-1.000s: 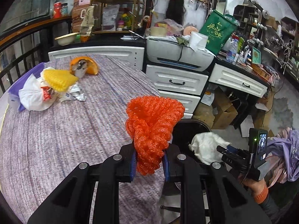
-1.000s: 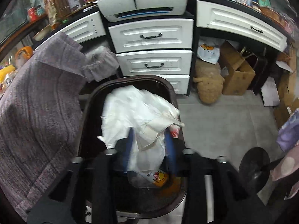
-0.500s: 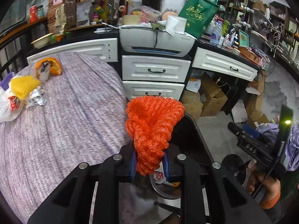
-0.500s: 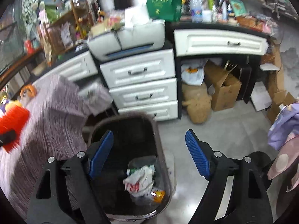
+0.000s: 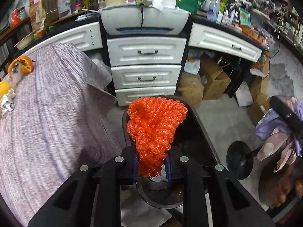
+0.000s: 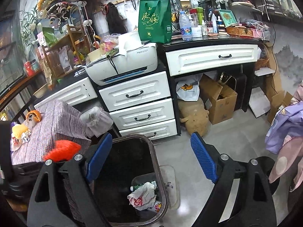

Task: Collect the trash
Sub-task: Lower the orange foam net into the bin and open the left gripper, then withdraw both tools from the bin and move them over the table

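Orange foam net [image 5: 154,130] is pinched betw. the left tongs [image 5: 151,165], hanging right over the dark trash bin [image 5: 200,124] on the floor, just right of the bench [image 5: 47,117] w/ its grey-purple cloth. Right tongs [image 6: 149,158] are spread wide, nothing betw. them; jaws have just been opening.

Only the right view looks into the bin: white crumpled bag [image 6: 143,195] w/ red print lies at the bottom, beside a wrapper w/ an orange-slice picture. It also shows the green tote [image 6: 154,19] on the far counter in full, w/ pale script I can't read, plus a water bottle [image 6: 184,25]. Left view shows the net's mesh close up; in the right view it's a red-orange blur at the left edge.

Far left on the bench, both views: orange peel [image 5: 21,66], yellow net [image 6: 19,129], crumpled wrappers.

Vs. a sec. ago: right tongs were down in the bin around the white bag; now raised, bag left inside. Left tongs w/ net were over the bench, now over the bin.
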